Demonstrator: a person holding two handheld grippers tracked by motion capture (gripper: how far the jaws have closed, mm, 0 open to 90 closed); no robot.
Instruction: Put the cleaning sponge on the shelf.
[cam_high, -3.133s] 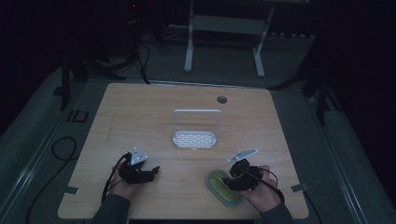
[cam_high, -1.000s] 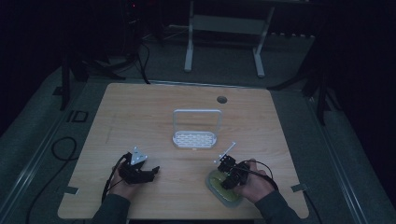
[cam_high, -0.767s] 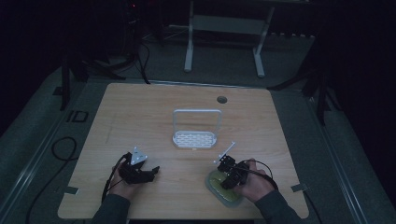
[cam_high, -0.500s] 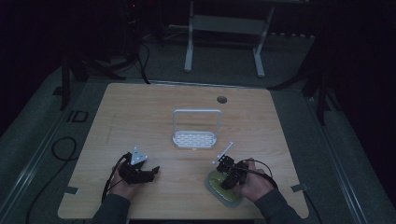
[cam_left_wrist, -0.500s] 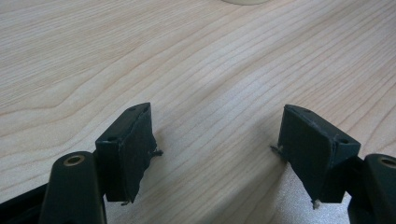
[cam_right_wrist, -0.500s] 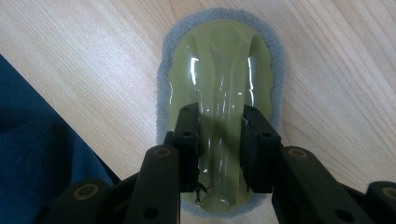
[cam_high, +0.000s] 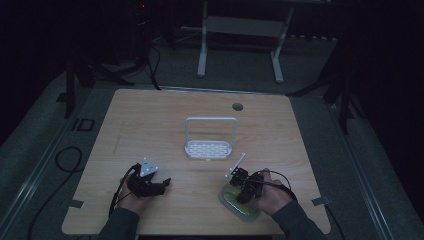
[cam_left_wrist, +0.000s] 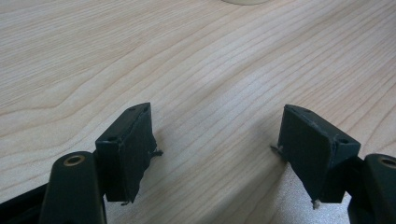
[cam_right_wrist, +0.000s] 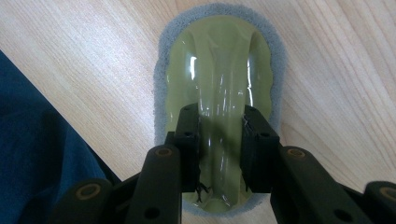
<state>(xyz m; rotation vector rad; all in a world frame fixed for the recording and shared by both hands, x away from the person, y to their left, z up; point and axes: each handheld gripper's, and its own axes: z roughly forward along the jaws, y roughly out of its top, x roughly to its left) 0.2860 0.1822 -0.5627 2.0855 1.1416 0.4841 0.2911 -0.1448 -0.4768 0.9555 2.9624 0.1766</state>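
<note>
An oval scrubber (cam_right_wrist: 219, 60), with a glossy olive-green handle on a grey pad, lies on the wooden table near its front right (cam_high: 231, 196). My right gripper (cam_right_wrist: 220, 140) points down at it, its pads pressed on both sides of the handle's raised middle ridge. These jaws have just been closing on that ridge. A hand holds this gripper (cam_high: 245, 192) over the scrubber. My left gripper (cam_left_wrist: 217, 140) rests at the front left (cam_high: 162, 184), open, with bare wood between its fingers (cam_left_wrist: 128, 149).
A white wire rack (cam_high: 209, 137) with a perforated base stands mid-table, beyond both hands. A round cable hole (cam_high: 237, 106) sits near the far edge. The table's front edge (cam_high: 200, 233) is close to both forearms. Blue cloth (cam_right_wrist: 32, 140) shows beside the scrubber.
Since the earliest frame the right gripper has turned and tipped down onto the scrubber. Over the last second both hands have stayed put.
</note>
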